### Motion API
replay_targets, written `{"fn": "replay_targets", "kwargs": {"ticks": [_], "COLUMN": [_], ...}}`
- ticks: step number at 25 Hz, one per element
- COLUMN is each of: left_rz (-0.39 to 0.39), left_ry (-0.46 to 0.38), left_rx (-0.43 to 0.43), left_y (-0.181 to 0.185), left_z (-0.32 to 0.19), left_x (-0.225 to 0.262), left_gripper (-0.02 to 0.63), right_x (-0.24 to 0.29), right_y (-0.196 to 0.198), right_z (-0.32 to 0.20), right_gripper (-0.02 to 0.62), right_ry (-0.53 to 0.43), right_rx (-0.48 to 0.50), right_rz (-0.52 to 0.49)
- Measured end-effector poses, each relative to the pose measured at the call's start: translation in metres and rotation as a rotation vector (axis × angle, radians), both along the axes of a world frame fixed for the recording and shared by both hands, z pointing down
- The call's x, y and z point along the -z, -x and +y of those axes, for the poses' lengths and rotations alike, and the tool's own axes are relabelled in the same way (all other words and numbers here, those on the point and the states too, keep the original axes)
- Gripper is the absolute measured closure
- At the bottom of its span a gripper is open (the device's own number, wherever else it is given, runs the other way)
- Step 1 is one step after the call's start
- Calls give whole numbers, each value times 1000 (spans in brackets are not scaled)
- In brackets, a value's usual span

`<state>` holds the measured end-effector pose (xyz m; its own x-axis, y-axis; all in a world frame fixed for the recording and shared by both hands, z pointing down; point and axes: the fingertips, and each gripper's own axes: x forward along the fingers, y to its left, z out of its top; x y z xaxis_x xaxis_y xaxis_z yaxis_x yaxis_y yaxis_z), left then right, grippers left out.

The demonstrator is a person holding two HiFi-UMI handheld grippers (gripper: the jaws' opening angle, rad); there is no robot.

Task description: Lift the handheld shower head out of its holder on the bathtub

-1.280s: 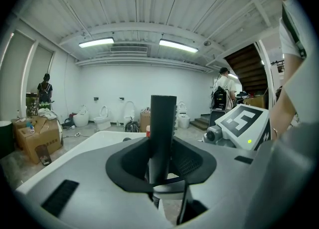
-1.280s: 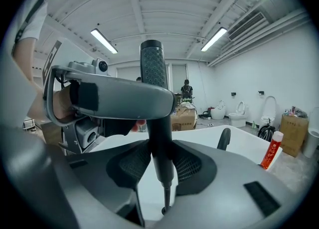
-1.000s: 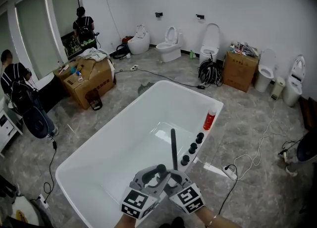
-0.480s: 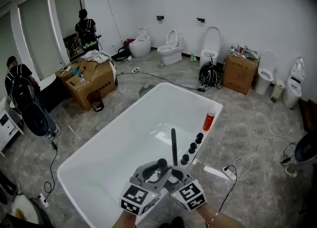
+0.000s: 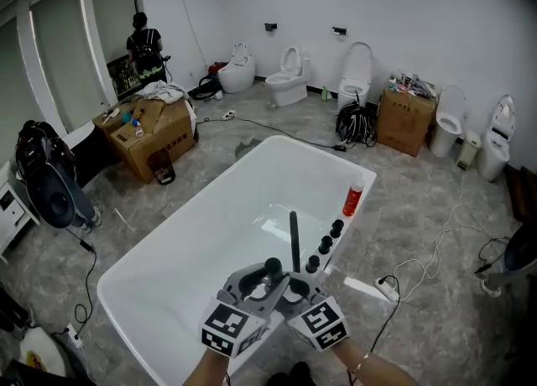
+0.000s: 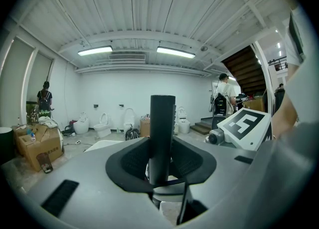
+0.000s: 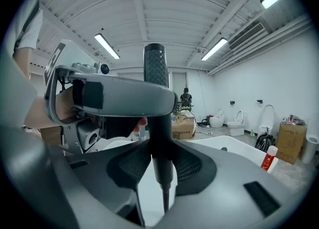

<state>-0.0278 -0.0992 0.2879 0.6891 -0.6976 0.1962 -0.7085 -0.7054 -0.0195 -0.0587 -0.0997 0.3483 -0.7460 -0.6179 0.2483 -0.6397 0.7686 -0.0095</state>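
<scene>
The black handheld shower head stands upright over the tub's near right rim, and both grippers clamp its handle from opposite sides. My left gripper is shut on the handle, which fills the gap between its pads. My right gripper is shut on the same handle; the textured head rises above it and a thin stem hangs below. In the head view the grippers hide the lower end and the holder.
The white bathtub runs diagonally across the floor. Three black knobs and a red bottle sit on its right rim. A power strip with its cable lies right of the tub. Cardboard boxes, toilets and a person stand farther back.
Both grippers and the shower head between them have risen a little. A person at the left edge has dropped out of view.
</scene>
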Motion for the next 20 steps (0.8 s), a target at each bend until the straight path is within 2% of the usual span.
{"fn": "replay_targets", "kwargs": {"ticks": [20], "left_rz": [19], "left_ry": [-8], "left_rx": [9], "left_y": [21], "left_z": [-4], "left_x": [8], "left_gripper": [454], "right_x": [7], "right_y": [21], "right_z": [-4], "right_gripper": [459], "right_ry": [0], "right_rx": [14], "right_rz": [3]}}
